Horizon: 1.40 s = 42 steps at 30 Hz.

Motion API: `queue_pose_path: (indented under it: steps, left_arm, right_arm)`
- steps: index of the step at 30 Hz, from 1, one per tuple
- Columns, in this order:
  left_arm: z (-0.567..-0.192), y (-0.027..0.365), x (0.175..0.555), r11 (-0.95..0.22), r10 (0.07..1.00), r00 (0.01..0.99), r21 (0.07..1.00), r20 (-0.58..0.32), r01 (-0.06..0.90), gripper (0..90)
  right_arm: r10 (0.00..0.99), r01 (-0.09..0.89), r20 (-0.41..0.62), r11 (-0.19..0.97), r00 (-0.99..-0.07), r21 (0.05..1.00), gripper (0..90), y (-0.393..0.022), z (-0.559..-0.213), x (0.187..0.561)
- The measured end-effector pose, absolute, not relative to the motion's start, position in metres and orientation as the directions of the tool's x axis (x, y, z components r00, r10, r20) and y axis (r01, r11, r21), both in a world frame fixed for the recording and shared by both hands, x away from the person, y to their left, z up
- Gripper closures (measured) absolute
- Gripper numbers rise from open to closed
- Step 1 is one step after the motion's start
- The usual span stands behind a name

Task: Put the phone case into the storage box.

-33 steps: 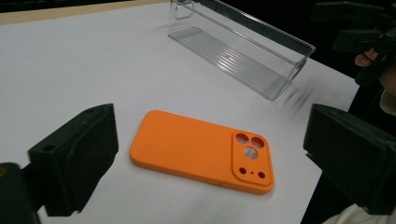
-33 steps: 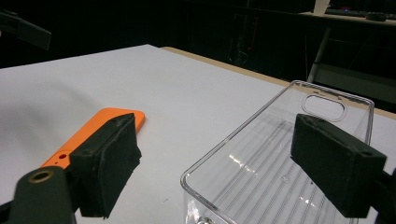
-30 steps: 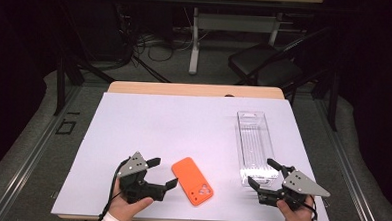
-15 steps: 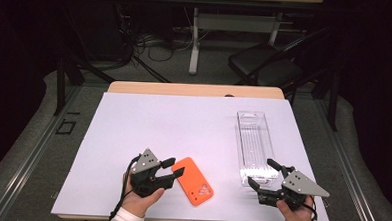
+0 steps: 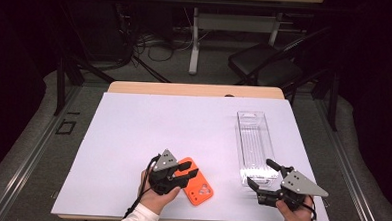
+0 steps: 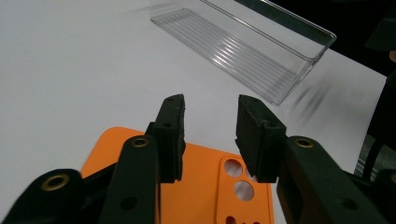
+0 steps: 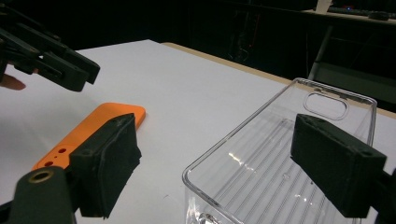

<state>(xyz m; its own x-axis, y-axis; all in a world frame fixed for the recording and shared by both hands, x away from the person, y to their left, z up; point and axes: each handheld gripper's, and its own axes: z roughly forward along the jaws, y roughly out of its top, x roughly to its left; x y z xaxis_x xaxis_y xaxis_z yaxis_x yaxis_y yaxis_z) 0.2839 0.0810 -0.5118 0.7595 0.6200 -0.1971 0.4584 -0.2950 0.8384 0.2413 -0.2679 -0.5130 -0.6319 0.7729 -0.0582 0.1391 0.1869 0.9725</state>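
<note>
An orange phone case [image 5: 196,186] lies flat near the table's front edge, its camera holes [image 6: 238,179] showing. My left gripper [image 5: 185,170] is open and sits over the case's left part, its two jaws apart with the case [image 6: 205,186] below them. Whether they touch it I cannot tell. A clear plastic tray [image 5: 254,143] lies lengthwise on the right. My right gripper [image 5: 260,172] is open at the tray's near end. In the right gripper view [image 7: 224,163] the tray's near corner [image 7: 205,177] lies between the wide-spread jaws, and the orange case [image 7: 93,126] lies to the left.
A white sheet [image 5: 148,128] covers the table, with a wooden strip [image 5: 195,90] along the far edge. Beyond the table stand a black chair [image 5: 266,63], a desk leg and cables on the floor.
My left gripper has moved right and a little forward, from beside the orange case to over its left part. The right gripper and the tray have stayed put.
</note>
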Motion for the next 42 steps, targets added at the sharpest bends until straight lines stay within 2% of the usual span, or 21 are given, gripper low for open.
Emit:
queue_pose_path:
  steps: [20, 42]
  left_arm:
    - [-0.536, 0.030, 0.290, -0.367, 0.654, 0.722, 0.739, -0.228, 0.565, 90.0]
    - [-0.553, 0.004, 0.287, -0.418, 0.646, 0.731, 0.699, -0.220, 0.580, 90.0]
  right_arm:
    - [0.766, 0.153, -0.050, 0.191, -0.641, 0.970, 14.5, -0.268, -0.514, 0.242]
    - [0.760, 0.151, -0.048, 0.190, -0.648, 0.970, 14.5, -0.268, -0.515, 0.243]
